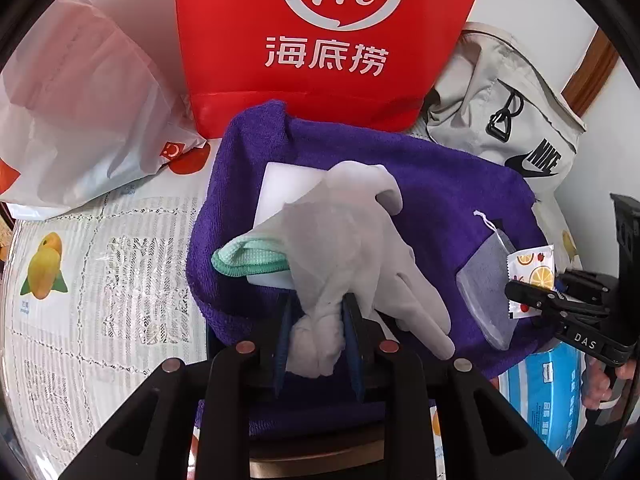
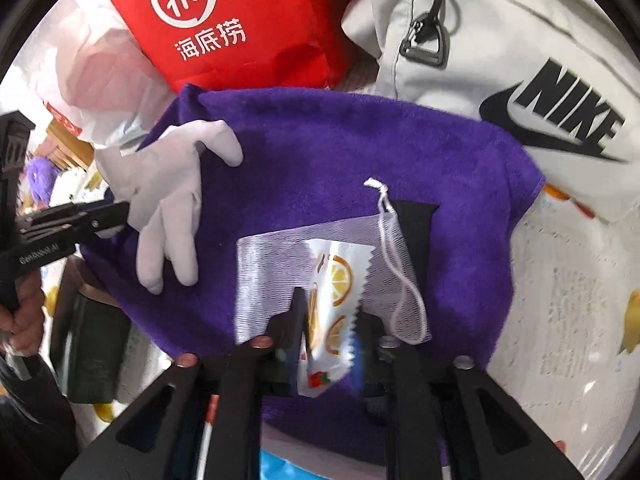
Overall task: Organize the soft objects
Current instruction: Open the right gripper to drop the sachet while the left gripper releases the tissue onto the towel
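Note:
A purple towel (image 1: pixel 420 176) lies spread on the table; it also shows in the right wrist view (image 2: pixel 360 144). My left gripper (image 1: pixel 320 320) is shut on the cuff of a white glove (image 1: pixel 352 232), which hangs over a white sponge block (image 1: pixel 280 184) and a green cloth (image 1: pixel 248 258). The glove also shows in the right wrist view (image 2: pixel 172 196). My right gripper (image 2: pixel 328 320) is shut on a small fruit-print sachet (image 2: pixel 332 300), above a grey mesh drawstring pouch (image 2: pixel 272 264). The sachet (image 1: pixel 532 268) and pouch (image 1: pixel 484 288) show at the right of the left wrist view.
A red Haidilao bag (image 1: pixel 328 40) stands behind the towel. A white plastic bag (image 1: pixel 80 112) lies at left, a grey Nike bag (image 1: pixel 512 112) at right. A blue tissue pack (image 1: pixel 548 396) sits at lower right. The lace tablecloth (image 1: pixel 100 300) covers the table.

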